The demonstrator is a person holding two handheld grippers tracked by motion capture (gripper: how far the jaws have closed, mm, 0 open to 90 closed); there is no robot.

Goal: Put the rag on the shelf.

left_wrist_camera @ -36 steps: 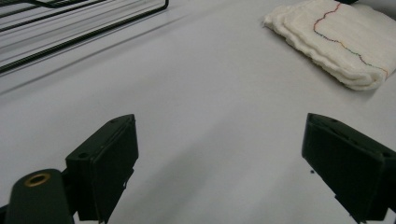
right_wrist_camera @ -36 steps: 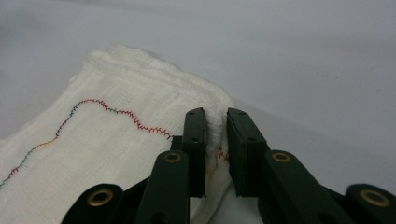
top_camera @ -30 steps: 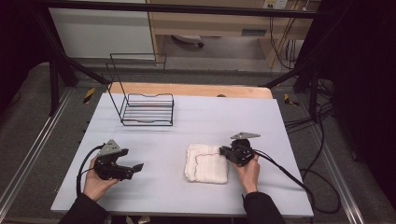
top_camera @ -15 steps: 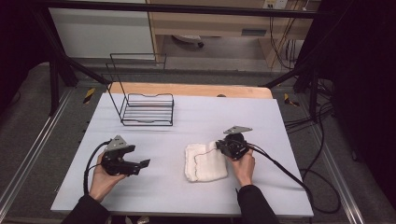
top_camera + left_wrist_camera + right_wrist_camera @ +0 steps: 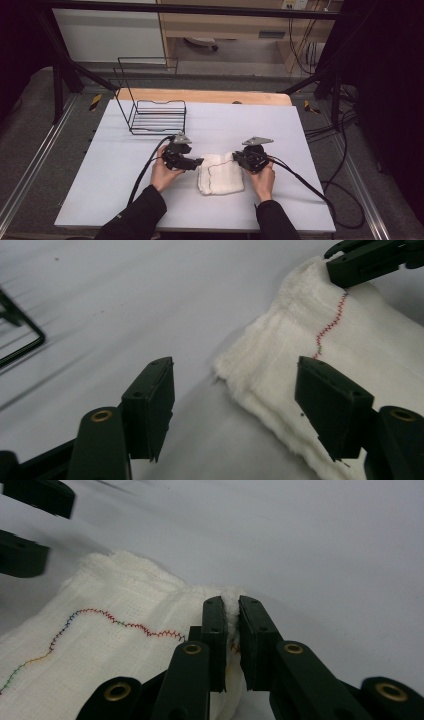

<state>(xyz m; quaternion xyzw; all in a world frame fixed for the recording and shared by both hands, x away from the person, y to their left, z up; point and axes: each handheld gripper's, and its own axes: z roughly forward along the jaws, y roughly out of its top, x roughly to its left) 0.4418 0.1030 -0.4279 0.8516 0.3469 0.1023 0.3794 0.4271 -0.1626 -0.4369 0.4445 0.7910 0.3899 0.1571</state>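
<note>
Cloth (image 5: 220, 173): white woven, folded, zigzag-stitched.

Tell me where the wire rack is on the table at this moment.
In the high view, the wire rack stands at the far left of the table, beyond the left gripper and well apart from the white cloth.

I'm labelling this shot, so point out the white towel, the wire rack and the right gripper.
white towel (image 5: 220, 177), high view, middle of the cloth.
wire rack (image 5: 157, 120), high view, its base grid.
right gripper (image 5: 231, 630), right gripper view, between its fingers.
</note>
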